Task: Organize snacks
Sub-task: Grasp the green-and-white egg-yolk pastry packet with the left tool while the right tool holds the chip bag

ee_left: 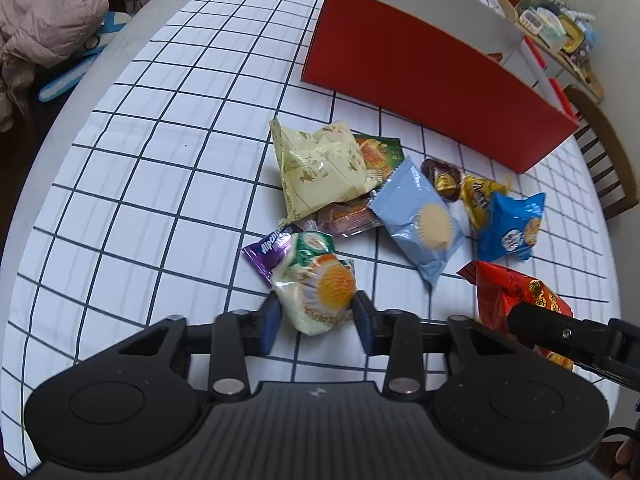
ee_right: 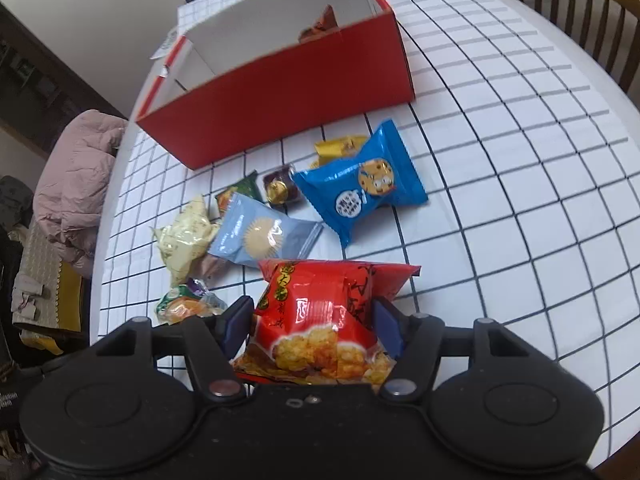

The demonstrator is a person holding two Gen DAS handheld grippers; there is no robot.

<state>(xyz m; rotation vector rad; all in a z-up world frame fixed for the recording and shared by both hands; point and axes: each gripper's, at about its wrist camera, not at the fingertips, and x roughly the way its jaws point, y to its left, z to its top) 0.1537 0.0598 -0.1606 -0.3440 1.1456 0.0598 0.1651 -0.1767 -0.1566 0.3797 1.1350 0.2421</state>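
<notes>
While "Alpen" is read on a purple wrapper (ee_left: 266,254) on the table (ee_left: 140,184), a white-green snack pack (ee_left: 320,292) is pinched by left gripper (ee_left: 316,320) fingers; a red snack bag (ee_right: 320,320) is clamped by right gripper (ee_right: 312,328).

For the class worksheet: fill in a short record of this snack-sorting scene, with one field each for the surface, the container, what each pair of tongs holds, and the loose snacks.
surface: round table with a white grid cloth
container: open red box, a snack already inside
left tongs: closed on a green-and-white snack packet
right tongs: closed on a red snack bag
loose snacks: cream packet, pale blue packet, bright blue cookie packet, purple packet, gold-wrapped sweets
</notes>
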